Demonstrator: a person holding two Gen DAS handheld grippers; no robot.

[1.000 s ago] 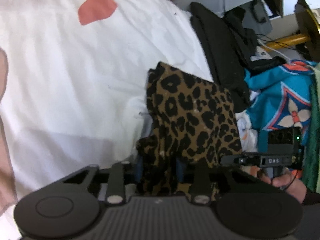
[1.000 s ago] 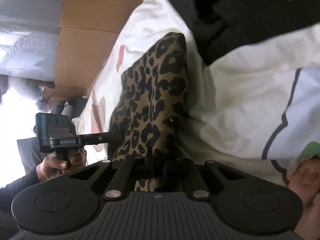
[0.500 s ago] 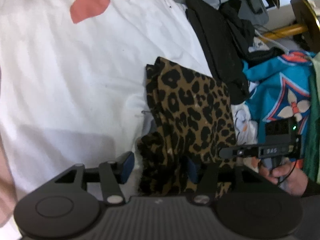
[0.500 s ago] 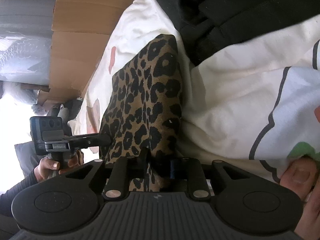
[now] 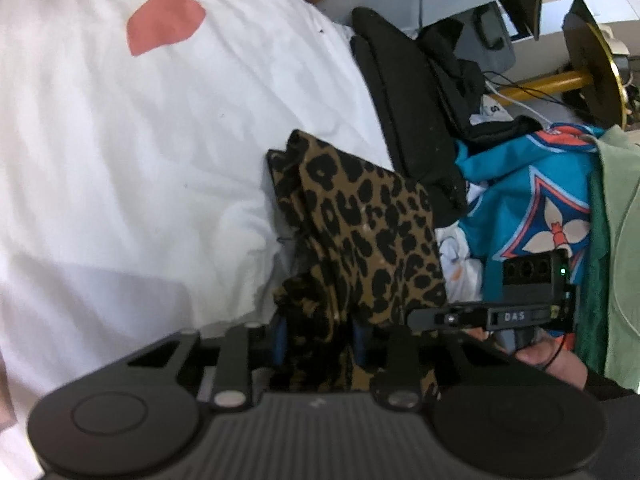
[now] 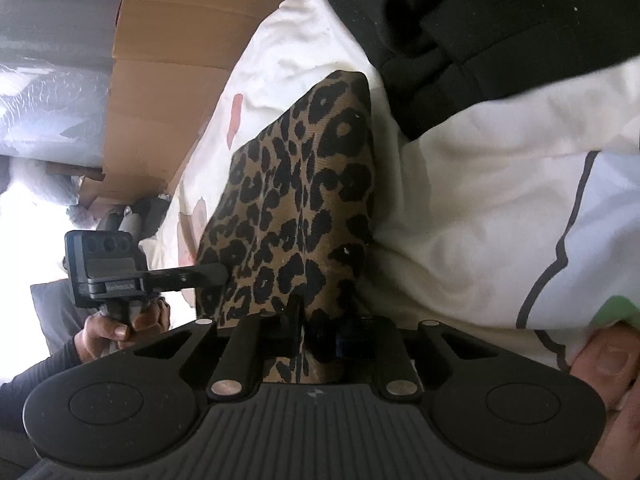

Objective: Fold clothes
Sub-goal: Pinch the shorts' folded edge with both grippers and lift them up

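A folded leopard-print garment (image 5: pixel 360 232) lies on a white sheet (image 5: pixel 140 140), with its near end lifted between both grippers. My left gripper (image 5: pixel 319 338) holds the bunched near-left corner between its blue pads, and its jaws are closing. In the right wrist view my right gripper (image 6: pixel 322 330) pinches the near edge of the same garment (image 6: pixel 304 200), its jaws closing too. Each gripper also shows in the other's view: the right gripper (image 5: pixel 420 316) reaches in from the right, and the left gripper (image 6: pixel 218 274) reaches in from the left.
Black clothes (image 5: pixel 404 112) lie just beyond the garment. A teal patterned garment (image 5: pixel 532 208) and a green one (image 5: pixel 616 240) are to the right. A white printed garment (image 6: pixel 500 220) borders the leopard cloth. A cardboard box (image 6: pixel 168 80) stands at the bed's far side. A thumb (image 6: pixel 604 356) shows at the lower right.
The left jaws spread wide off the cloth half a second ago and have come back in onto it. The right jaws loosened slightly. Neither hand has shifted much.
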